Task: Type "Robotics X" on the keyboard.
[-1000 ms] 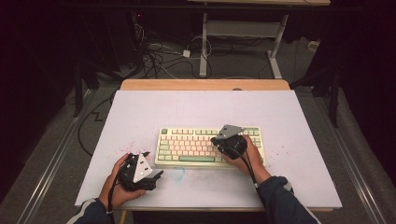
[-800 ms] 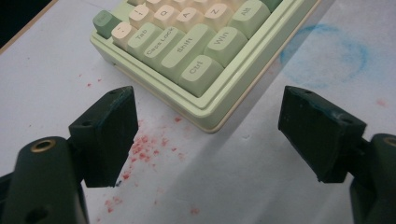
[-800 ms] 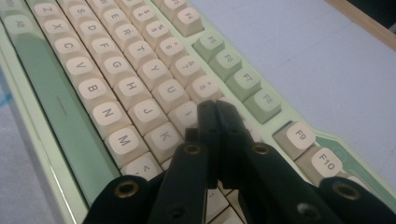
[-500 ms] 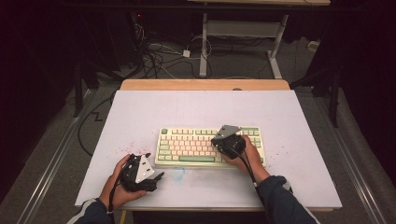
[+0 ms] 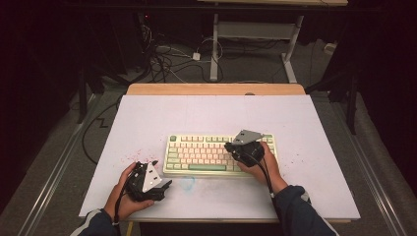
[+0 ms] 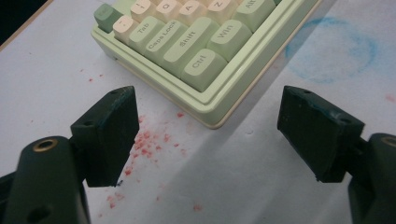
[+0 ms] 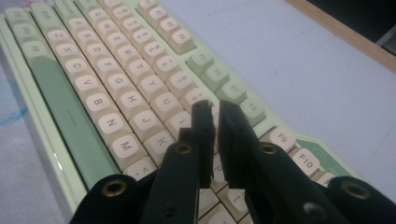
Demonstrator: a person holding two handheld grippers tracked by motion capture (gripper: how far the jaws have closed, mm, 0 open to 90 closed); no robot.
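Two risks at the keyboard (image 7: 70, 126): pressing neighbouring keys or snagging a keycap with the right claw (image 7: 212, 109), narrow, empty, just opening.

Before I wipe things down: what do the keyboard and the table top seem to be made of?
Keyboard: looks like moulded plastic, pale green case with cream keycaps, slight sheen, printed legends. Table top: matte white sheet, probably laminate or board, with red specks and a blue smudge on it; a bare wood strip runs along the far edge.
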